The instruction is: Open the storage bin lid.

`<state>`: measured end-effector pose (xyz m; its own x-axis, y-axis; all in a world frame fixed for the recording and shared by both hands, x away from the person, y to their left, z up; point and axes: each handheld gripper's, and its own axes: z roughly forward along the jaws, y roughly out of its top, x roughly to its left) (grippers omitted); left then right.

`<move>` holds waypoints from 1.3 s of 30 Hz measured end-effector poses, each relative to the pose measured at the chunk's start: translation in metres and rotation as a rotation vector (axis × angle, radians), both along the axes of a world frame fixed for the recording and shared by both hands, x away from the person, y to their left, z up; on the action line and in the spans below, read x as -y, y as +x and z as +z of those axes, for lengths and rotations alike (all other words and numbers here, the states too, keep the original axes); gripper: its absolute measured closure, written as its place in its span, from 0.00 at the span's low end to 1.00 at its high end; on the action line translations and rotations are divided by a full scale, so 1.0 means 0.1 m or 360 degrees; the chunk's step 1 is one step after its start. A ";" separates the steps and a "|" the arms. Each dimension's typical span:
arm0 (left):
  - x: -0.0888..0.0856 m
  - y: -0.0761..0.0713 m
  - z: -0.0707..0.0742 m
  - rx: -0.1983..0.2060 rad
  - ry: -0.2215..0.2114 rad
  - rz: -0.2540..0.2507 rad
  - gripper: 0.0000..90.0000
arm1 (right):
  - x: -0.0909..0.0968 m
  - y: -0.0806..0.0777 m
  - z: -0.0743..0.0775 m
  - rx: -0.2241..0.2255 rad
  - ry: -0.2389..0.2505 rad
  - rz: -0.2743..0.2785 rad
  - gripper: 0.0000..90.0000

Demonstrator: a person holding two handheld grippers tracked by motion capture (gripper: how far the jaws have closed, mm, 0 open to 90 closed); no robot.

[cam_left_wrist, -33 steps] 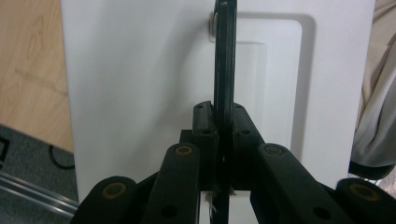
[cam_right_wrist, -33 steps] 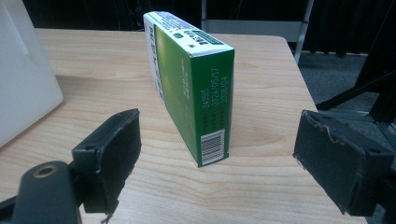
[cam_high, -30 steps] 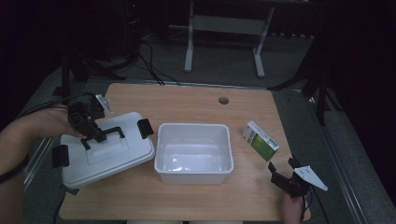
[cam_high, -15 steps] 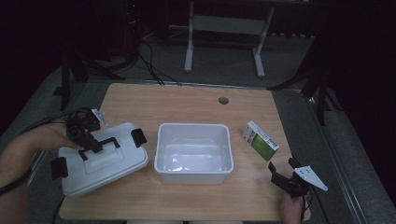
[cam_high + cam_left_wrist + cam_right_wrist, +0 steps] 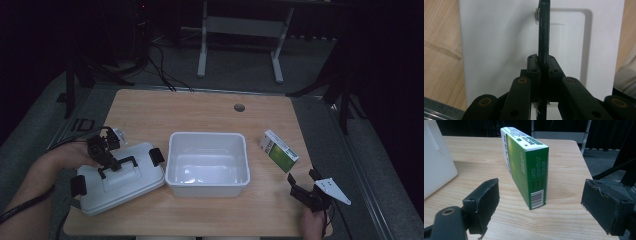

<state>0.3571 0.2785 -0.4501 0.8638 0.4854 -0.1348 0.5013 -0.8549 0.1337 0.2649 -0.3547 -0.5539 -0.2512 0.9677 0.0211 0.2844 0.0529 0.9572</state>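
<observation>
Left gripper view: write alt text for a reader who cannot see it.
The left gripper, its black jaws shut on the lid's black handle, seen from above over a white lid. Wooden table shows at the left.

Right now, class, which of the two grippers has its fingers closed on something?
The left gripper: shut on the white lid's black handle. The right gripper stands open.

Green box end flap reads roughly "2024/05/17" and "2026/04", above a barcode. Other print on it is too small to read.
</observation>
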 end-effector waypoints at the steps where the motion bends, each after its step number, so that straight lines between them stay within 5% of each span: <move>1: 0.01 0.00 -0.02 0.0006 0.0004 0.0004 0.93 | 0.00 0.00 0.00 -0.0001 0.0003 -0.0001 0.16; 16: 0.12 0.08 -0.29 -0.0031 -0.0013 -0.0020 0.93 | 0.01 0.00 0.00 -0.0002 0.0019 -0.0005 0.16; 25: 0.10 0.10 -0.33 0.0028 -0.0021 0.0015 0.91 | 0.01 0.00 0.00 -0.0007 0.0022 0.0000 0.16; 33: 0.07 0.11 -0.34 0.0110 -0.0003 0.0108 0.42 | 0.02 0.01 0.00 -0.0018 0.0037 0.0015 0.16; 39: 0.07 0.07 -0.31 0.0110 -0.0021 0.0089 0.26 | 0.04 0.02 0.02 -0.0059 0.0069 0.0060 0.15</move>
